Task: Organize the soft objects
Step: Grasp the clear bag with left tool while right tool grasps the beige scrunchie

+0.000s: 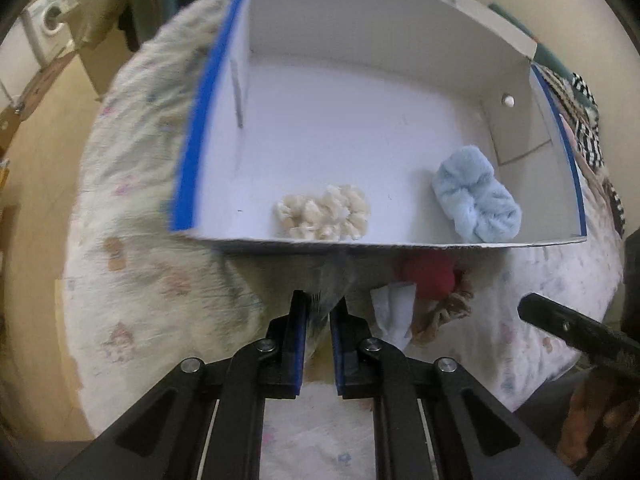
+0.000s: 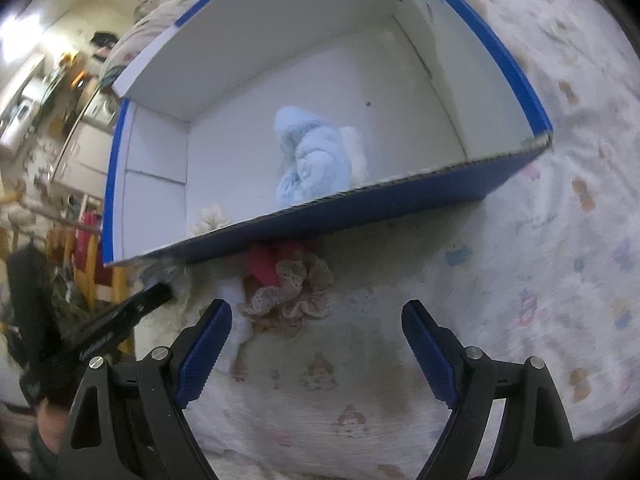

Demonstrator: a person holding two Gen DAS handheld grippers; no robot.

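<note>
Left wrist view: a white cardboard box with blue outer walls sits on a printed bedspread. Inside, near the front rim, lie a cream scrunchie at 12 o'clock and a light blue scrunchie at 2 o'clock; the box floor behind them is bare. The left gripper has its jaws clenched on a pale fuzzy item too blurred to name, just below the rim. Right wrist view: the right gripper hangs released, its jaws wide apart over bare bedspread. At 11 o'clock, a beige lace scrunchie touches a red scrunchie against the box's front wall.
</note>
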